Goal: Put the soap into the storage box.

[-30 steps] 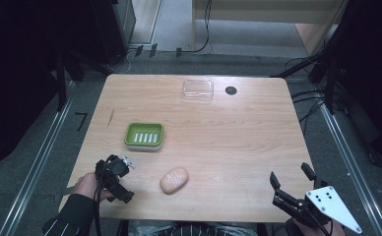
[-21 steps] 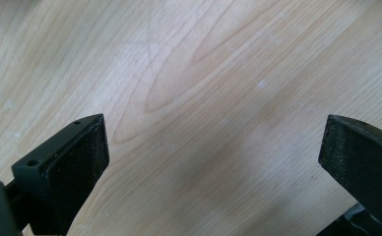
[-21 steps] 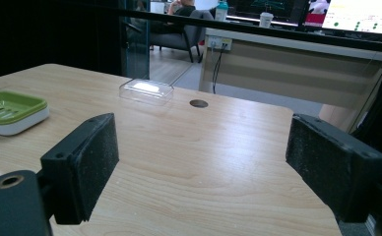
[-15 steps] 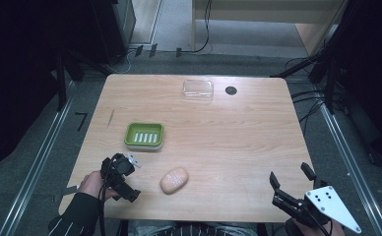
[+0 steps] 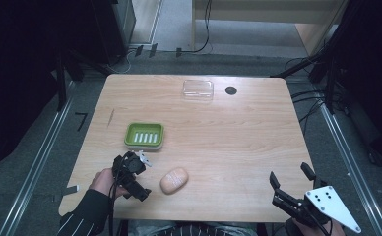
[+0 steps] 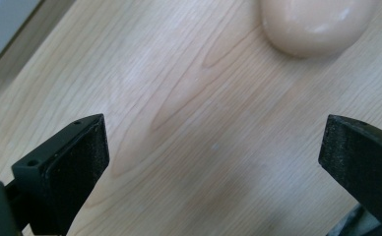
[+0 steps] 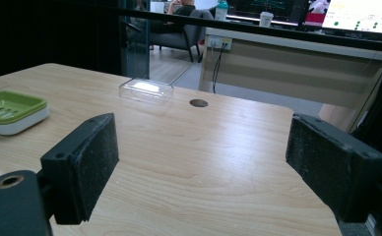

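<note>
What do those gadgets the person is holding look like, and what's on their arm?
Both are black, two-jawed tools. The left gripper has a small silvery part on top and a black cable trailing back along a dark sleeve with thin pale stripes. The right gripper carries a grey three-cornered plate dotted with small dark holes. Up close, its jaw pads are blocky, matte and rough.

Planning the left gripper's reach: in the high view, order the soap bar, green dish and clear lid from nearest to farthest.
From the left gripper:
1. Soap bar, just to its right.
2. Green dish, just beyond it.
3. Clear lid, at the far edge.
</note>
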Motion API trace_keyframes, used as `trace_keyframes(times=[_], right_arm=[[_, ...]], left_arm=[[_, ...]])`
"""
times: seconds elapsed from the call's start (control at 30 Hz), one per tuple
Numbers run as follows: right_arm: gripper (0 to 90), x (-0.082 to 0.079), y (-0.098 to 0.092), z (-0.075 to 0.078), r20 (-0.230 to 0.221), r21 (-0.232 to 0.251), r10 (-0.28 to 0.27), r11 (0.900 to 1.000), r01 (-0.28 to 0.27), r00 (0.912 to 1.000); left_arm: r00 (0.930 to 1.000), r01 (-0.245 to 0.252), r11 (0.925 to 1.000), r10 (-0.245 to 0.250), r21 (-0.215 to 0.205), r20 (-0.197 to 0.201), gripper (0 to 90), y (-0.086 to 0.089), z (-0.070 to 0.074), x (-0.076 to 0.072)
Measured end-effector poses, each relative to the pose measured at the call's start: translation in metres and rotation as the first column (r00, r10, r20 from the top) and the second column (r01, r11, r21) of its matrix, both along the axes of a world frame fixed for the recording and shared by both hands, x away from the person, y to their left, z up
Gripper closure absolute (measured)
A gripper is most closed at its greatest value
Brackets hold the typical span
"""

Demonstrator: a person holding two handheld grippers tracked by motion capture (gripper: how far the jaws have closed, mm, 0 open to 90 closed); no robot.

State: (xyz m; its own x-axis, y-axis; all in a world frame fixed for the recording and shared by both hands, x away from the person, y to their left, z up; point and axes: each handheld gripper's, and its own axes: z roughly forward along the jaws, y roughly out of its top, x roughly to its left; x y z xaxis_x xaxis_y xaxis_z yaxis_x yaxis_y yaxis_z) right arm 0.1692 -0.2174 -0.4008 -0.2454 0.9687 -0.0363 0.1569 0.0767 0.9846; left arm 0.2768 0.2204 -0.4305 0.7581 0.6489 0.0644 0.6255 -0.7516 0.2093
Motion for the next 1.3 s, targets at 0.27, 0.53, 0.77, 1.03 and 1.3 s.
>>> trace_keyframes(times=[0.27, 0.53, 0.77, 1.03, 1.3], right_arm=[[13.2, 0.000, 0.000, 0.000, 0.000, -0.001, 0.000, 1.000, 0.000, 1.0000], [13.2, 0.000, 0.000, 0.000, 0.001, -0.002, 0.001, 1.000, -0.001, 1.0000], [13.3, 0.000, 0.000, 0.000, 0.001, -0.002, 0.001, 1.000, -0.001, 1.0000], [13.3, 0.000, 0.000, 0.000, 0.002, 0.000, 0.001, 1.000, -0.001, 1.0000], [13.3, 0.000, -0.001, 0.000, 0.002, 0.001, -0.001, 1.000, 0.001, 1.0000]], left_arm=[[0.9991, 0.042, 0.9991, -0.042, 0.011, 0.001, 0.0, -0.019, -0.003, 0.002], [0.9978, 0.066, 0.9978, -0.066, 0.009, 0.000, 0.0, -0.032, -0.003, 0.004], [0.9968, 0.079, 0.9967, -0.079, 0.014, -0.001, 0.0, -0.043, -0.002, 0.007], [0.9955, 0.095, 0.9954, -0.095, 0.012, -0.001, 0.0, -0.060, -0.004, 0.011], [0.9936, 0.113, 0.9933, -0.113, 0.024, 0.003, 0.0, -0.073, -0.008, 0.014]])
